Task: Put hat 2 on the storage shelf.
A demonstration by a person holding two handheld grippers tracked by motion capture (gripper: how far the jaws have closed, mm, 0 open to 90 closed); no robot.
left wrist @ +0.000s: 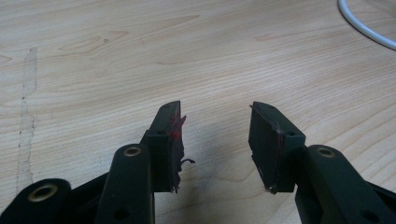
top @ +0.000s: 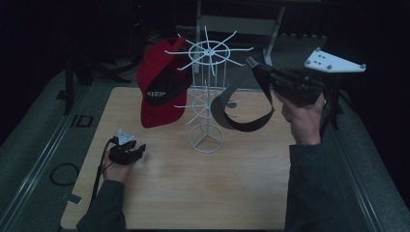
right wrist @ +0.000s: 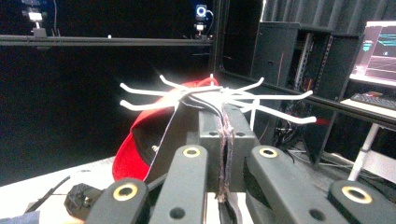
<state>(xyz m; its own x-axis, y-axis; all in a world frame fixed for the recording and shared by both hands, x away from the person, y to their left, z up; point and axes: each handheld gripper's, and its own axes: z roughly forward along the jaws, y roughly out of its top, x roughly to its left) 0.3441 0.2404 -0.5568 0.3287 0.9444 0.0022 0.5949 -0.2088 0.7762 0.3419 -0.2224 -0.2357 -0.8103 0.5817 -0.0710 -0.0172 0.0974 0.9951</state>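
Observation:
A white wire rack (top: pixel 208 82) with spoke hooks stands mid-table, and a red cap (top: pixel 159 89) hangs on its left side. My right gripper (top: pixel 252 64), raised to the right of the rack top, is shut on the band of a dark grey visor (top: pixel 227 113) that dangles beside the rack. In the right gripper view the jaws (right wrist: pixel 225 123) pinch a thin fabric edge just before the rack's hooks (right wrist: pixel 261 100), with the red cap (right wrist: pixel 135 149) behind. My left gripper (top: pixel 138 149) rests low on the table at front left, open and holding nothing (left wrist: pixel 215 135).
The wooden table (top: pixel 203 188) has bare room in front of the rack's round base (top: pixel 206 138). Part of that white base ring (left wrist: pixel 362 23) curves at the top right of the left gripper view. Dark shelving and a lit screen (right wrist: pixel 378 46) stand beyond the table.

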